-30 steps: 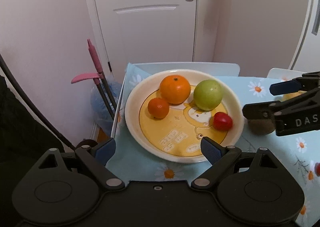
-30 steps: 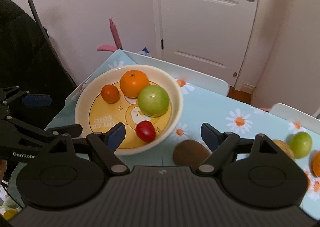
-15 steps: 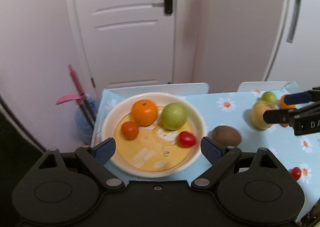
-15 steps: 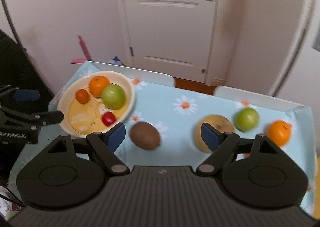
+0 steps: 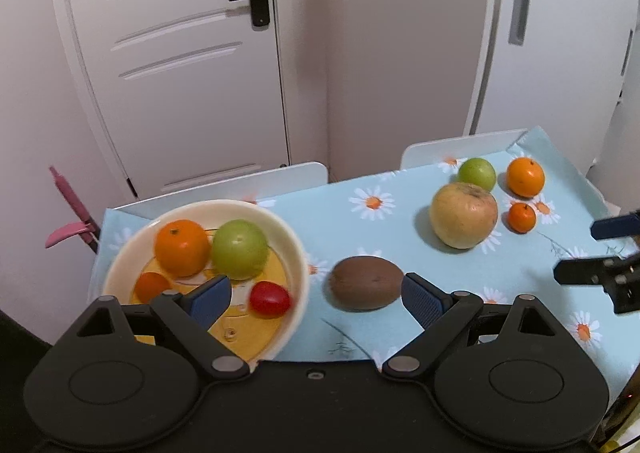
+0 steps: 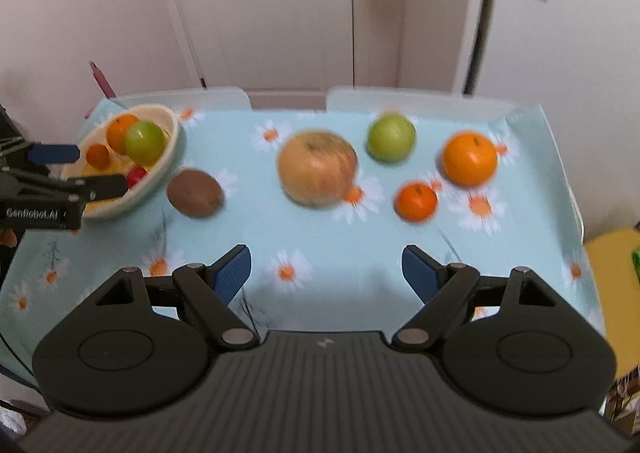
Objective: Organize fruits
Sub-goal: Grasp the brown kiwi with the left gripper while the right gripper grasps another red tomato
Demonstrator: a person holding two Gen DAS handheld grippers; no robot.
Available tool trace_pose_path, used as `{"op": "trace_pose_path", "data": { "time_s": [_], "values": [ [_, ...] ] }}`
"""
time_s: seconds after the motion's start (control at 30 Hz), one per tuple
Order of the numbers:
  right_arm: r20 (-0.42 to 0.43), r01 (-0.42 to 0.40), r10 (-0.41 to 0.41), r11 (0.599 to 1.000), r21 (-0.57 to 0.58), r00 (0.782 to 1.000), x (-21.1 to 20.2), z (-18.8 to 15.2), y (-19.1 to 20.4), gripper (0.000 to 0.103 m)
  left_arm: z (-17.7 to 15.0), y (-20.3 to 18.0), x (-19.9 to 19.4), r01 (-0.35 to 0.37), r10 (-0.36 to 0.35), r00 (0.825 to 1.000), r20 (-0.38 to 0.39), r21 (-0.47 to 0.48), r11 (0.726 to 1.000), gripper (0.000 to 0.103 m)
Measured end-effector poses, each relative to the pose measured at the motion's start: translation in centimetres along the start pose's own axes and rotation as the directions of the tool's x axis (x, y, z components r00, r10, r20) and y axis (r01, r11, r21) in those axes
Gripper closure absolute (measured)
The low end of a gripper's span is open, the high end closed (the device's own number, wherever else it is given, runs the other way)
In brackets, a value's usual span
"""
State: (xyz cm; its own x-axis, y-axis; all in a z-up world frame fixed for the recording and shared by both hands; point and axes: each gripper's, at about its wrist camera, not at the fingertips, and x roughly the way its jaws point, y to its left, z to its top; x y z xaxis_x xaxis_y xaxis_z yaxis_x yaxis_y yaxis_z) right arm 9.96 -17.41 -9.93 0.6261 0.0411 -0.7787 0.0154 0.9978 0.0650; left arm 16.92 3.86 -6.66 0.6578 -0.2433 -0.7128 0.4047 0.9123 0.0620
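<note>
Beside bowl [image 5: 298,253], brown oval kiwi [image 5: 367,283]

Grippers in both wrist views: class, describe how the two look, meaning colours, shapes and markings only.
Each claw, left and right, has black angular arms on round black discs, silver pivot pins and blue ribbed pads. The right body is ridged grey. White lettering marks the left one's side.
</note>
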Motion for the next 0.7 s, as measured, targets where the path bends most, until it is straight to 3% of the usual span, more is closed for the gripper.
{"op": "trace_pose_path", "data": {
  "time_s": [0.27, 0.7],
  "values": [
    [-0.076, -0.028, 0.029, 1.000, 0.009, 0.997, 1.3, -2.7, -1.2, 0.005, -0.2, -2.6, 3.0, -0.033, 0.032, 0.998, -0.059, -0.024, 0.999, 0.009],
    [-0.132, -0.060, 0.055, 0.998, -0.028, 0.990, 2.7, -4.8, -0.3, 0.009, 0.4, -4.8, 7.5, -0.068, 0.070, 0.993, -0.099, 0.021, 0.997, 0.013]
  ]
}}
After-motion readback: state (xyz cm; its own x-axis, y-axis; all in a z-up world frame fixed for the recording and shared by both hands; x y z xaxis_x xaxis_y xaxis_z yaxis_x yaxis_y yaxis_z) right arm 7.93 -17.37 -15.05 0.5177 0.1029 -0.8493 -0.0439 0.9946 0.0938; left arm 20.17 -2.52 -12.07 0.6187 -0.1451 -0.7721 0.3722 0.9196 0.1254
